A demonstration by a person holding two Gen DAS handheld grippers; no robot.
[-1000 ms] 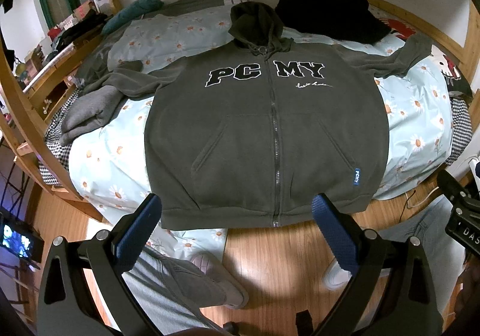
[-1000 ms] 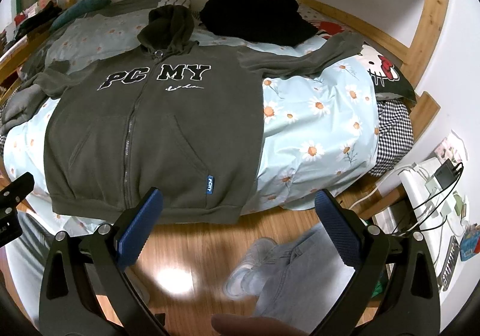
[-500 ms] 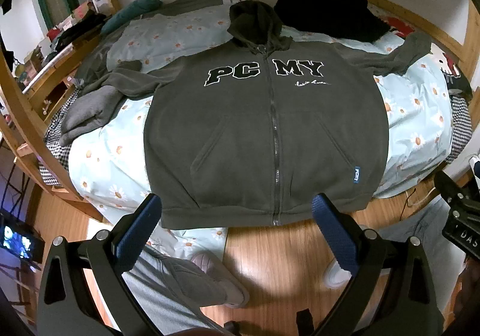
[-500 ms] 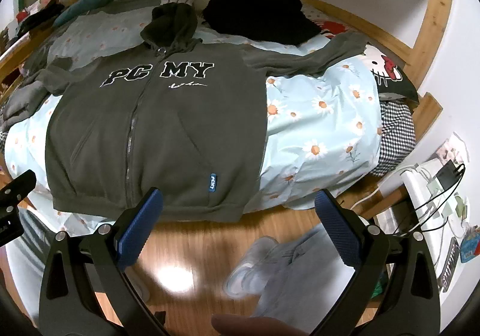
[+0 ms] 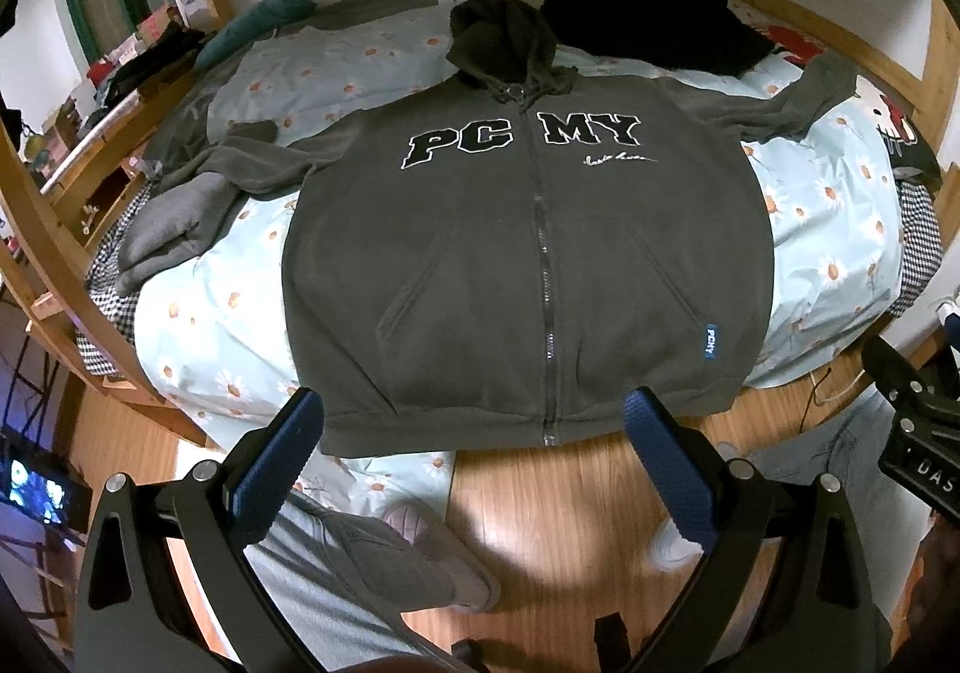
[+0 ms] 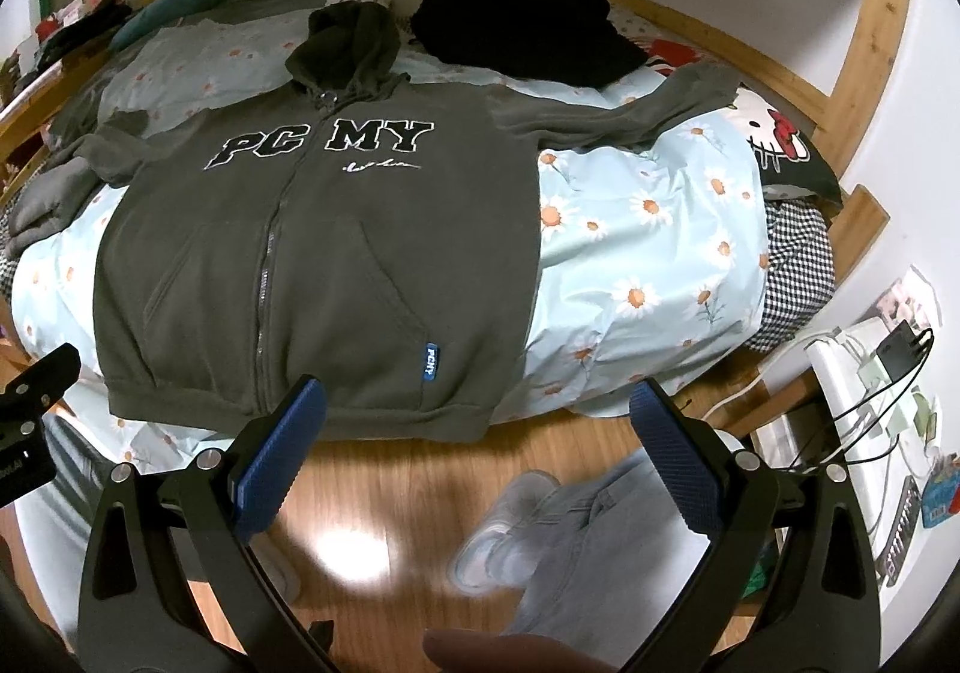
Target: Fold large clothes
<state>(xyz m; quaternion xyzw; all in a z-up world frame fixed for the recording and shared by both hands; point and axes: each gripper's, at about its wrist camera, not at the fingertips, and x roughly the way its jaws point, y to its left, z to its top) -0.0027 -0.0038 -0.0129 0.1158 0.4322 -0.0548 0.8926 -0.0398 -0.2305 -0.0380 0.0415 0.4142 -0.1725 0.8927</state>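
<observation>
Item: grey folded garment (image 5: 174, 229), far left on the bed, lying against the end of the hoodie's left-hand sleeve; whether it belongs to the job cannot be told

Item: left gripper (image 5: 474, 451), blue pads spread wide, holding nothing, held in the air over the wooden floor (image 5: 558, 523) just short of the hoodie's hem

Item: dark olive zip hoodie (image 5: 528, 253), lettered PC MY, spread face up across the daisy-print bedding (image 5: 840, 229); zip closed, hem hanging slightly over the near edge of the bed, hood lying flat at the far side, both sleeves stretched outward (the left one bends back on itself near the cuff). No fold shows anywhere in it

Item: black garment (image 6: 516, 30), heaped at the far side of the bed, just right of the hood, not laid out

Item: right gripper (image 6: 480, 439), pads likewise wide apart and empty, poised near the hoodie's right-hand hem corner, close to the small blue label (image 6: 429, 362)

Status, as judged: the spreading-out looks complete and the folding proper has not begun. Left to do: bring each sleeve across the body, turn the sides in, then double the hem up toward the hood. The black piece may want the same afterward
</observation>
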